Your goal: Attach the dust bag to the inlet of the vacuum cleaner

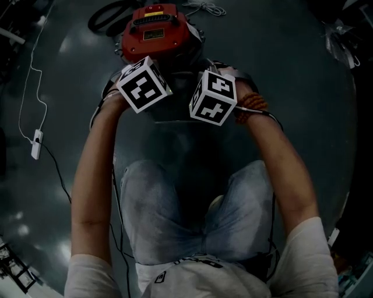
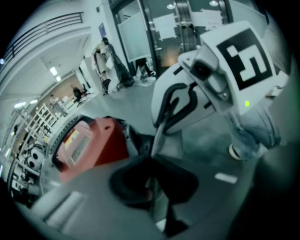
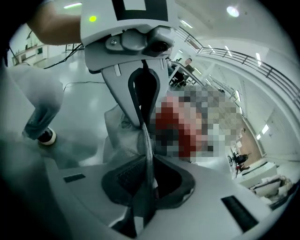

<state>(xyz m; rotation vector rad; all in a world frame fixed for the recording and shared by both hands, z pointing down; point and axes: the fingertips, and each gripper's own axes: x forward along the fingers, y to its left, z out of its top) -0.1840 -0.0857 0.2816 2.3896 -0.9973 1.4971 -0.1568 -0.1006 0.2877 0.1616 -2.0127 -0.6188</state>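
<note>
The red vacuum cleaner (image 1: pixel 154 32) stands on the floor just beyond both grippers and shows at the left of the left gripper view (image 2: pixel 89 145). The grey dust bag (image 3: pixel 123 133) hangs crumpled between the two grippers, its thin edge (image 2: pixel 158 138) stretched from one to the other. My left gripper (image 2: pixel 152 187) is shut on that edge. My right gripper (image 3: pixel 147 187) is shut on the same fabric from the opposite side. In the head view only their marker cubes show, left (image 1: pixel 144 83) and right (image 1: pixel 214 97), side by side over the vacuum's near end; jaws and inlet are hidden beneath.
A black hose (image 1: pixel 108 14) lies coiled behind the vacuum at the left. A white cable with an adapter (image 1: pixel 36 144) trails along the floor on the left. The person's knees (image 1: pixel 192 209) are close below the grippers, one shoe (image 2: pixel 239 151) on the floor.
</note>
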